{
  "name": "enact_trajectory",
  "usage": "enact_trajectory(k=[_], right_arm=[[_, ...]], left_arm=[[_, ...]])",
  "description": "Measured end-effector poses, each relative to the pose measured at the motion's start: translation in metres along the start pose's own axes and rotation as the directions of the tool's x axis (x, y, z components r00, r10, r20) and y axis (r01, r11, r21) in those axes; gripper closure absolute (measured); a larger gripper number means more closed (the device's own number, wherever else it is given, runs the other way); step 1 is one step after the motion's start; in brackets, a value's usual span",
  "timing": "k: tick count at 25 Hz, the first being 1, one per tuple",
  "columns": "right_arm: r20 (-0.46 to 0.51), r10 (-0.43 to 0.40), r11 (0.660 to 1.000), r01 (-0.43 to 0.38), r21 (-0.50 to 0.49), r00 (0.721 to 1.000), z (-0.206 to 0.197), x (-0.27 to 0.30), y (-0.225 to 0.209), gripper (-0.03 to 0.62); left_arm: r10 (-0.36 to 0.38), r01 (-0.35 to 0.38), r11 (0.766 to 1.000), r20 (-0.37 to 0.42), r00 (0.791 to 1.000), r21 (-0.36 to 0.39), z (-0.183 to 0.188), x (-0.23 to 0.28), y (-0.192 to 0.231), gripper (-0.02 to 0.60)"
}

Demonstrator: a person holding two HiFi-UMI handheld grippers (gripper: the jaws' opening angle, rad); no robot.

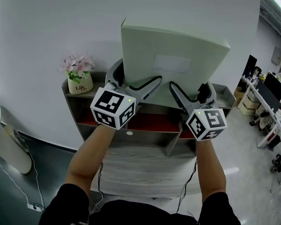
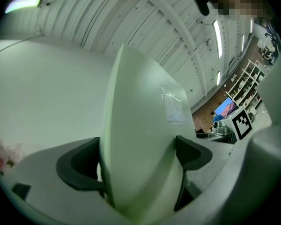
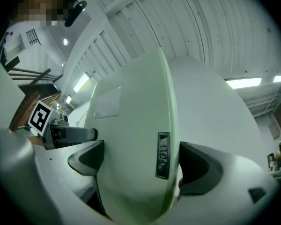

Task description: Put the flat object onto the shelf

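I hold a flat pale-green box (image 1: pixel 171 62) upright in the air above the grey shelf unit (image 1: pixel 145 130), tilted toward the wall. A white label sits on its near face. My left gripper (image 1: pixel 139 89) is shut on the box's lower left edge, and my right gripper (image 1: pixel 185 93) is shut on its lower right edge. In the left gripper view the pale-green box (image 2: pixel 140 139) fills the gap between the dark jaws. In the right gripper view the box (image 3: pixel 136 144) is clamped the same way, with a small dark logo tag on its edge.
A pot of pink flowers (image 1: pixel 78 75) stands on the shelf's top at the left. A red panel (image 1: pixel 150 122) lines the shelf's middle level. A white wall (image 1: pixel 47 27) rises behind. Desks and chairs (image 1: pixel 271 107) stand at the far right. A white round object (image 1: pixel 4 139) is at left.
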State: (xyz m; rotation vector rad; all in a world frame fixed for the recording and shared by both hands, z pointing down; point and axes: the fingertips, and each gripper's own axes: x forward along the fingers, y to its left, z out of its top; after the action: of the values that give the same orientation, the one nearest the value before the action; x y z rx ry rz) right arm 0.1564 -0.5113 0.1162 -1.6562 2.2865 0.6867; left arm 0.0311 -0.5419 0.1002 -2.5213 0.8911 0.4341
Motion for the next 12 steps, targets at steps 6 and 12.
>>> enact_trajectory(k=[6,12], right_arm=[[-0.078,-0.001,1.000,0.002,0.011,0.997,-0.024,0.044,-0.028,0.100],[-0.181,0.034,0.998,-0.024,0.058,0.983,-0.063,0.076,-0.047,0.100]], left_arm=[[-0.006,0.003,0.998,-0.057,0.998,-0.059,-0.029,0.043,0.033,0.086],[0.010,-0.019,0.998,-0.138,0.990,-0.067,-0.064,0.069,0.055,0.086]])
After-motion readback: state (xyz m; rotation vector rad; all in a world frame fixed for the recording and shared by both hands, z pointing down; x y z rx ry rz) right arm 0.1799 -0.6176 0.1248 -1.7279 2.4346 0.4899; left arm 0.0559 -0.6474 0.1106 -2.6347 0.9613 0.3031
